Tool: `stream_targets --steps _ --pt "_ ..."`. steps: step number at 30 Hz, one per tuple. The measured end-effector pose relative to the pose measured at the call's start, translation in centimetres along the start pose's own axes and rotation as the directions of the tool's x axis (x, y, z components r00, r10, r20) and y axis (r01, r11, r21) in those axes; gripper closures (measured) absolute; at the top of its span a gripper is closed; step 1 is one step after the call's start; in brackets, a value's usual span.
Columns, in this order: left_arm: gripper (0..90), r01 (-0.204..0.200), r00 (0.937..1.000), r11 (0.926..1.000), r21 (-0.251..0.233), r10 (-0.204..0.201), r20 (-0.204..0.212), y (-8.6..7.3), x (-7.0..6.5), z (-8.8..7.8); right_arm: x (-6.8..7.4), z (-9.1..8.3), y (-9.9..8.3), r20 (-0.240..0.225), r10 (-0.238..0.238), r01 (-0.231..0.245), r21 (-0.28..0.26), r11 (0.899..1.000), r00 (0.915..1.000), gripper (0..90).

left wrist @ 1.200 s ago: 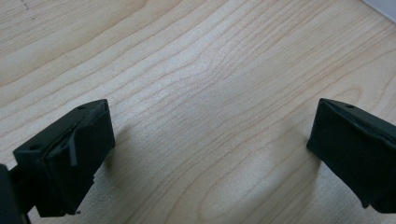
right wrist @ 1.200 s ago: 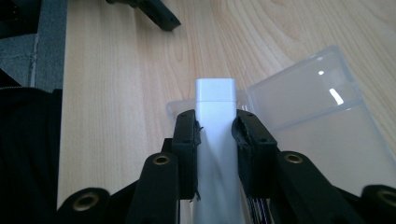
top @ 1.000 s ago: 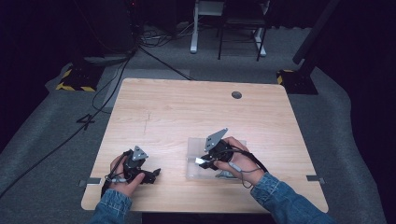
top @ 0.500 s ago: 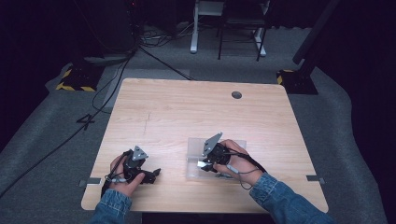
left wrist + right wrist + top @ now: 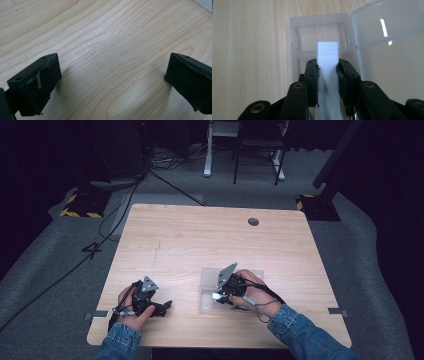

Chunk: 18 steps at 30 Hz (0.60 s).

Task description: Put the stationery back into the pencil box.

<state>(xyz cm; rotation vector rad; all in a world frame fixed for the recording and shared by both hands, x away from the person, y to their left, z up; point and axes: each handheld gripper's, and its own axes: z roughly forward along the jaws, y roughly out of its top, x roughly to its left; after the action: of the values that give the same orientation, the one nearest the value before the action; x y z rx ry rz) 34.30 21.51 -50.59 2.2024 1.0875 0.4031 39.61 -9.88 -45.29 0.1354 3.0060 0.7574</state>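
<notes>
In the right gripper view my right gripper is shut on a white rectangular block, whose tip sticks out past the jaws. Just beyond and below it lies an open clear plastic box, with its lid folded flat to the right. From the high view the right gripper holds the white block low over the clear box at the table's front right. My left gripper rests at the front left. In the left gripper view its jaws stand wide open over bare wood.
The light wooden table has a round cable hole near its far edge. Dark floor, cables and chair legs lie beyond the table. The person's denim sleeves come in at the bottom edge.
The right hand has shifted slightly with the white block, settling lower over the clear box. The left gripper has stayed where it was.
</notes>
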Motion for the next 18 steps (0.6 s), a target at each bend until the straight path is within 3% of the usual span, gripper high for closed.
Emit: stream_targets --steps 9,18 --pt "0.4 0.001 1.0000 1.0000 0.001 -0.001 0.002 0.00 -0.01 0.00 0.04 0.17 0.00 0.001 -0.027 0.027 0.023 0.999 0.9996 70.8" --pt "0.4 0.000 1.0000 1.0000 0.000 0.000 0.000 0.00 0.00 0.00 0.04 0.26 -0.09 -0.008 -0.019 0.019 0.043 0.999 0.9998 69.6"
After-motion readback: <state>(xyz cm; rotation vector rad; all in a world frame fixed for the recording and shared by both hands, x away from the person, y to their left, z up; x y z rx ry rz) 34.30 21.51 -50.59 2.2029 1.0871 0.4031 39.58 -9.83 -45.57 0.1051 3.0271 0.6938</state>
